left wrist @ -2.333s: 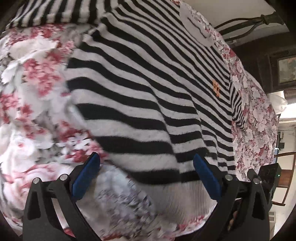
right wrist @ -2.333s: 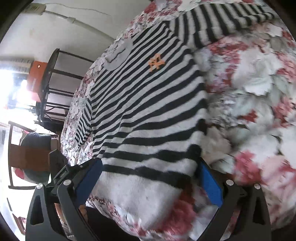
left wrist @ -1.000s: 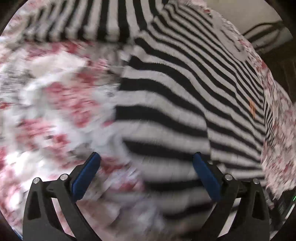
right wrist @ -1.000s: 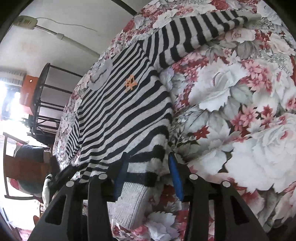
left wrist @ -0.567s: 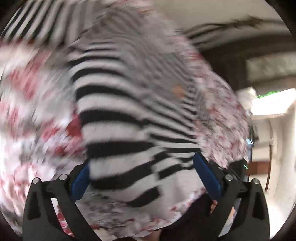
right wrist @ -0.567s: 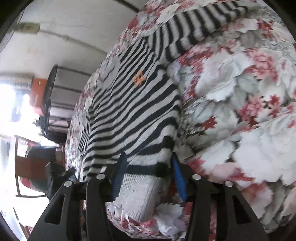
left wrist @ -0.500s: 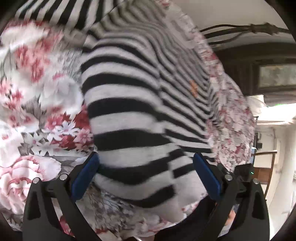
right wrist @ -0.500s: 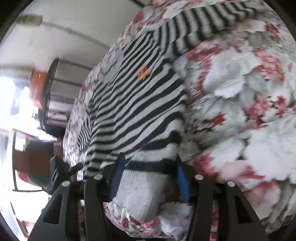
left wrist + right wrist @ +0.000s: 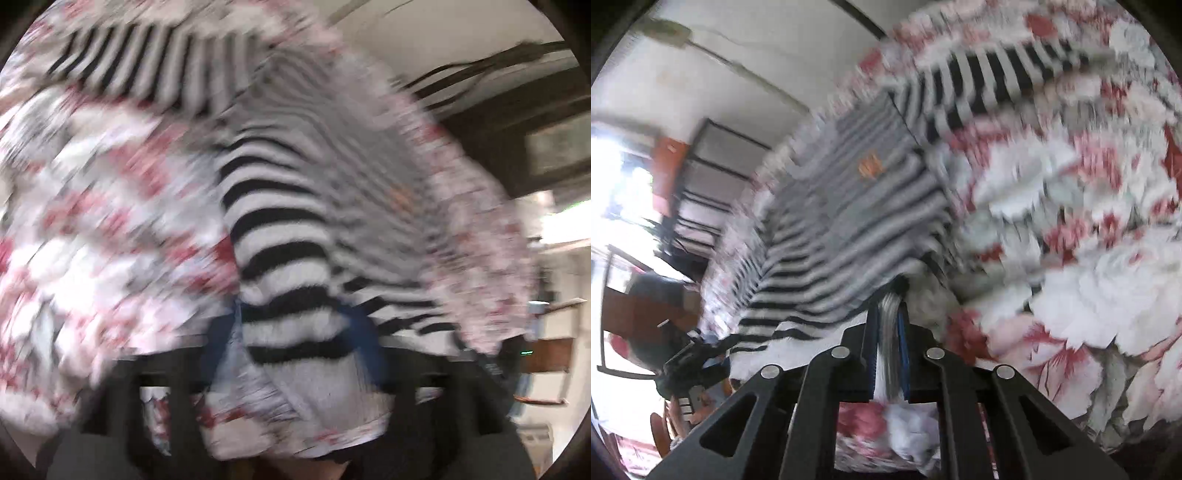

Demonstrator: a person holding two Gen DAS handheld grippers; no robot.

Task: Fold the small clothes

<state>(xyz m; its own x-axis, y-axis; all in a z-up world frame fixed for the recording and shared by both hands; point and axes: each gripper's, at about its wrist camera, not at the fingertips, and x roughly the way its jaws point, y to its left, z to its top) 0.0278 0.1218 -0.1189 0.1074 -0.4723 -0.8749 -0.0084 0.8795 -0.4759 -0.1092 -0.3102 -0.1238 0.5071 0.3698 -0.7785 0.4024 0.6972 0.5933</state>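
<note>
The striped sweater (image 9: 846,221) lies spread on the floral bedspread (image 9: 1089,258), hem nearest. The right gripper (image 9: 886,325) is clamped on the hem's right corner; the left gripper (image 9: 295,332) — blurred — seems pinched on the left corner, so both ends can lift together for a fold.

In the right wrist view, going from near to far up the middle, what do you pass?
Right gripper shut on the grey hem → striped sweater body → orange logo → striped sleeve reaching toward the top right → floral bedspread edge → white wall.
</note>
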